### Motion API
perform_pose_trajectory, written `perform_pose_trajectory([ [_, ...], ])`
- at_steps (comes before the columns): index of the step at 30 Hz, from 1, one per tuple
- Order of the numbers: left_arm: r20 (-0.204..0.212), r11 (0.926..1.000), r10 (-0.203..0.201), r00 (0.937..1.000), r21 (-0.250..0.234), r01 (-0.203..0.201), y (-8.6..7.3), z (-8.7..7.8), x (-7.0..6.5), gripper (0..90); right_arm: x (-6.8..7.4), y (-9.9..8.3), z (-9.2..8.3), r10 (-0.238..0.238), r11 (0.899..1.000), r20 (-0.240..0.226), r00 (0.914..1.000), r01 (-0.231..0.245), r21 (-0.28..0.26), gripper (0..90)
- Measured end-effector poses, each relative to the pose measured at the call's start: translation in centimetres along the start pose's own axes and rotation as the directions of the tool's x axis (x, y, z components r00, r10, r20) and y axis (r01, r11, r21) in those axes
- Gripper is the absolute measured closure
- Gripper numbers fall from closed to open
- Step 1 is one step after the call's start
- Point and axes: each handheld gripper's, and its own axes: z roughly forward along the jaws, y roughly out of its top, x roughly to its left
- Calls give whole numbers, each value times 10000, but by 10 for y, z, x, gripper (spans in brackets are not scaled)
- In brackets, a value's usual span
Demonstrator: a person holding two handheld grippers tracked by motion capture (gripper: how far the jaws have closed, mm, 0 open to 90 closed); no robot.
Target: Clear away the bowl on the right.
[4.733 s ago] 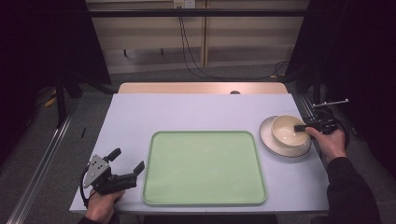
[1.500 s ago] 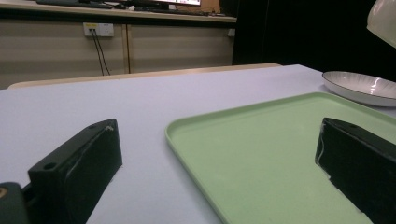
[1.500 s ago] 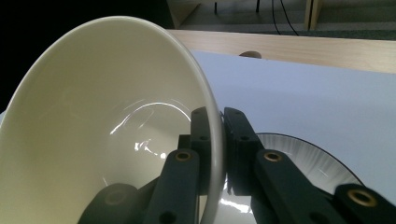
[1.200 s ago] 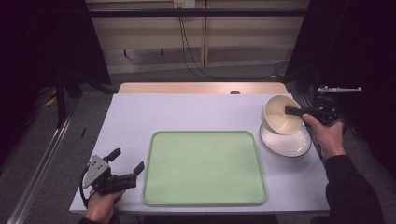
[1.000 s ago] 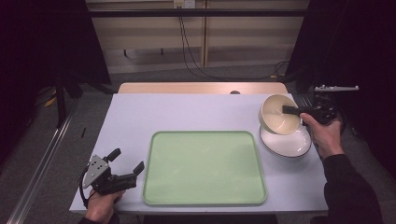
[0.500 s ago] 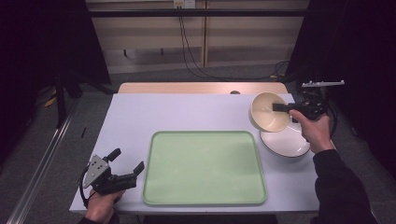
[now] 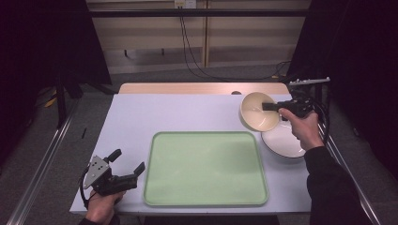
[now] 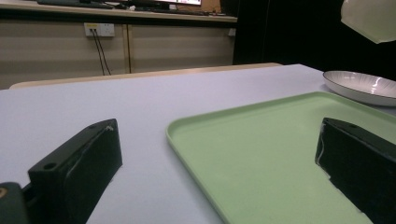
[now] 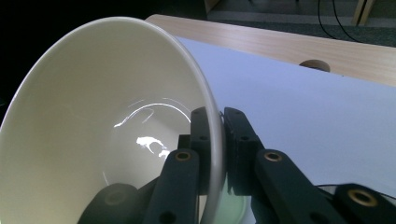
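The right hand-held gripper (image 7: 268, 107) pinches a cream bowl (image 7: 258, 111) by its rim, tilted above the bench (image 7: 187, 112), probably bound for the green tray (image 7: 205, 168). The left hand-held gripper (image 7: 126, 162) rests spread.

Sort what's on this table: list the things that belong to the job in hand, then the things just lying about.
In the job:
- cream bowl, pinched at its rim by the right tool and held in the air
- white plate, just under and beside it
- green tray, bare, possibly where the bowl goes

Lying about:
- left tool, open, idle near the tray's corner
- cables on the floor behind the table
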Motion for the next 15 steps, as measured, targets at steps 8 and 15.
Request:
perform_pose_trajectory([
  [8,-4,10000,19,10000,-1,-19,0,0,0,5,2,-3,12,-69,9994,-124,9999,73,330,833],
  [15,-58,10000,10,10000,10,-10,0,0,0,5,3,-6,25,-125,9974,75,9999,119,704,833],
])
